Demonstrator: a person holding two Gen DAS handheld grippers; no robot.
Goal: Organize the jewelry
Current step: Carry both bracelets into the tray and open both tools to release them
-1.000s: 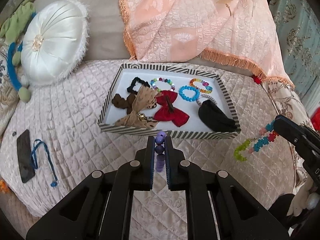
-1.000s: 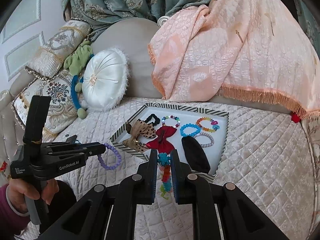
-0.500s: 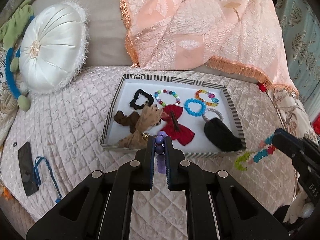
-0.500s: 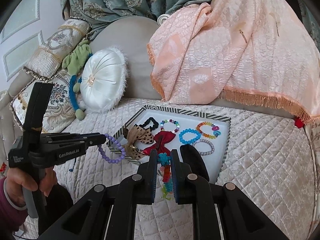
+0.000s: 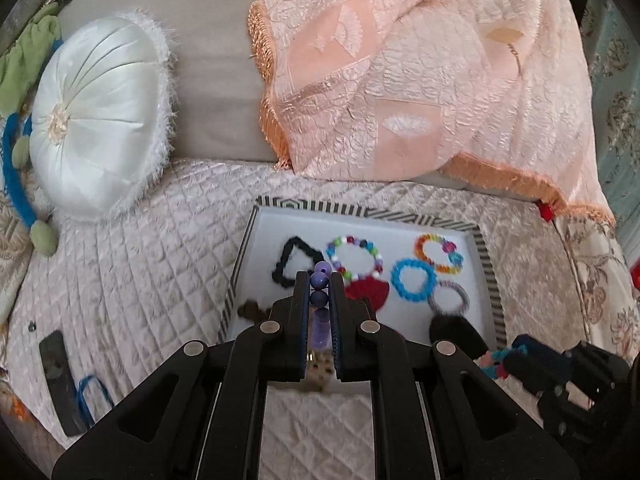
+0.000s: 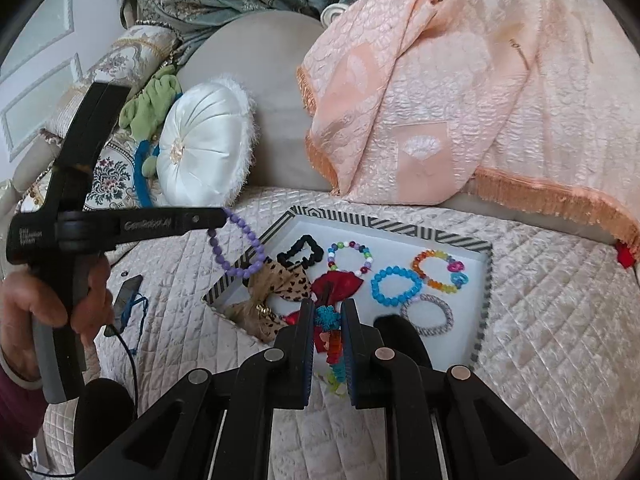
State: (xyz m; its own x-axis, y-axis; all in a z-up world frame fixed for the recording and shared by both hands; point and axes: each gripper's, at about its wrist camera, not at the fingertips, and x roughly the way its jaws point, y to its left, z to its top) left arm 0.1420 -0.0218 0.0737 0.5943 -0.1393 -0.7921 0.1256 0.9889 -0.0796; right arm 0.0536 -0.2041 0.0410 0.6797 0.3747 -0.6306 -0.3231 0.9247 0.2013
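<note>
The left gripper (image 5: pixel 320 292) is closed almost fully on a purple bead bracelet (image 6: pixel 239 246), its beads stacked in a line between the fingers; in the right wrist view the loop hangs down from the fingertips, just over the near left corner of the striped tray (image 6: pixel 486 292). The right gripper (image 6: pixel 327 320) is likewise pinched nearly shut on a multicolored flower-bead bracelet (image 6: pixel 332 344), whose long axis runs back along the fingers, drooping below them. Just beyond, inside the tray on the quilted bed cover (image 6: pixel 560 320), lie a black pouch (image 5: pixel 456 330), a leopard-print bow (image 6: pixel 276 286) and a red bow (image 6: pixel 340 284), then a blue bead bracelet (image 6: pixel 396 286), a grey ring bracelet (image 6: pixel 426 314), a rainbow bracelet (image 6: pixel 438 270), a mixed-bead bracelet (image 6: pixel 350 258) and a black scrunchie (image 6: pixel 302 254). Farther back rest a round white cushion (image 5: pixel 98 116) and a peach fringed throw (image 5: pixel 420 72).
</note>
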